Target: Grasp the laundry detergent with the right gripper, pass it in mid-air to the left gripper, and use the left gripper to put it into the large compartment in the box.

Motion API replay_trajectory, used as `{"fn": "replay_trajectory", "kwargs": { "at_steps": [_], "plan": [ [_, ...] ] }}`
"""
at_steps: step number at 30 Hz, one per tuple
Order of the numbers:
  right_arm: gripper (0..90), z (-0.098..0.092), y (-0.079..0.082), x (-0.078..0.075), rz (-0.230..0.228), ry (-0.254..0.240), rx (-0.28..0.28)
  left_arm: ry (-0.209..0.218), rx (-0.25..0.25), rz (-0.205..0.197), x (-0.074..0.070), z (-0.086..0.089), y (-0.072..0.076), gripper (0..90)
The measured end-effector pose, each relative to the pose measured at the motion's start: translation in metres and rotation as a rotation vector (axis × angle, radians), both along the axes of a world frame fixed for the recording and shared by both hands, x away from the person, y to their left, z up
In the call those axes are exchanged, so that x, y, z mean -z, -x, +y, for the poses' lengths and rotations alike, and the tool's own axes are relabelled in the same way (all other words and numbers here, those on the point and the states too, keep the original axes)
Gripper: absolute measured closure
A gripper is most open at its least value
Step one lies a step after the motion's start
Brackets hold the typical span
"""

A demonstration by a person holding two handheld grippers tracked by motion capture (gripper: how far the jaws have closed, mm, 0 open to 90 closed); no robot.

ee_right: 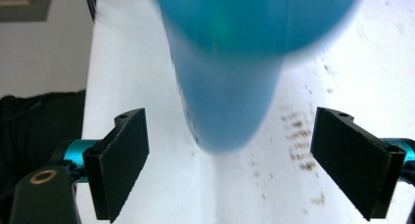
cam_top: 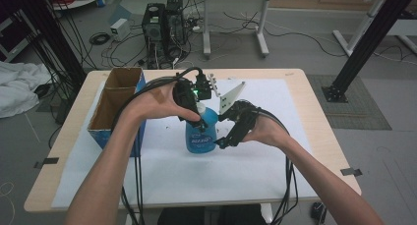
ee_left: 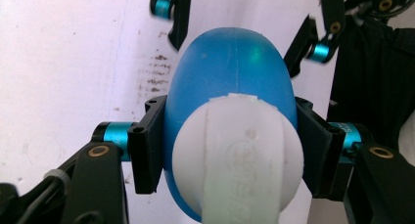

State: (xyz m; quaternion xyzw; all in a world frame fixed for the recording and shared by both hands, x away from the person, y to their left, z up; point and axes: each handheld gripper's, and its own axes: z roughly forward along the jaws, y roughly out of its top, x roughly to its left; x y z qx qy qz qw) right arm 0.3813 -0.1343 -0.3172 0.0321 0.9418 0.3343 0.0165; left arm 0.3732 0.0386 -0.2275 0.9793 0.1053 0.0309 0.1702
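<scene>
Clamping the neck of the blue bottle (ee_left: 230, 72), the left gripper (cam_top: 196, 118) is coming down on it from above, its jaws pressing against both sides just under the white cap (ee_left: 237, 160). The bottle is standing upright on the white mat (cam_top: 255, 171), directly beneath this gripper and near the middle of the table (cam_top: 314, 112).

The right gripper (cam_top: 223, 136) is sitting just to the right of the bottle's lower body, its jaws spread wide and touching nothing. In the right gripper view (ee_right: 230, 165) the two black pads are standing well apart, with the blurred blue body hanging ahead of them and bare mat showing on either side of it. No earlier picture is given to compare against.

To the left of the left gripper, the open cardboard box (cam_top: 115, 104) is lying along the table's left edge, its blue wall running close beside the person's left forearm, so that side is tight. Beyond both grippers, toward the far edge, a strip of mat is lying bare. To the right of the right gripper the mat is stretching free all the way to the table's right edge. On the near side, both forearms and the black cables (cam_top: 290, 185) are crossing the front edge of the table, the cables hanging over it below the right hand.
</scene>
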Motion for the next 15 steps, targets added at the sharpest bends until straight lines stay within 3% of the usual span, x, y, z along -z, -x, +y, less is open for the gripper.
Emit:
{"fn": "replay_trajectory", "kwargs": {
  "at_steps": [4, 8, 12, 13, 14, 15],
  "plan": [
    [13.5, -0.013, -0.001, -0.001, 0.001, 0.024, 0.028, -0.023, -0.020, -0.003, -0.007, 0.005, -0.003, 37.7],
    [13.5, -0.034, -0.004, 0.001, -0.020, 0.100, 0.063, -0.049, -0.065, -0.002, -0.020, 0.014, -0.006, 37.7],
    [13.5, -0.050, -0.007, 0.003, -0.029, 0.137, 0.093, -0.051, -0.090, -0.012, -0.028, 0.019, -0.008, 37.7],
    [13.5, -0.060, -0.008, 0.004, -0.031, 0.172, 0.107, -0.055, -0.100, -0.015, -0.031, 0.020, -0.009, 37.7],
    [13.5, -0.060, -0.008, 0.004, -0.031, 0.172, 0.107, -0.062, -0.113, -0.013, -0.033, 0.022, -0.009, 37.7],
    [13.5, -0.068, -0.009, 0.005, -0.052, 0.216, 0.118, -0.071, -0.119, -0.014, -0.036, 0.023, -0.010, 37.7]
  ]
}}
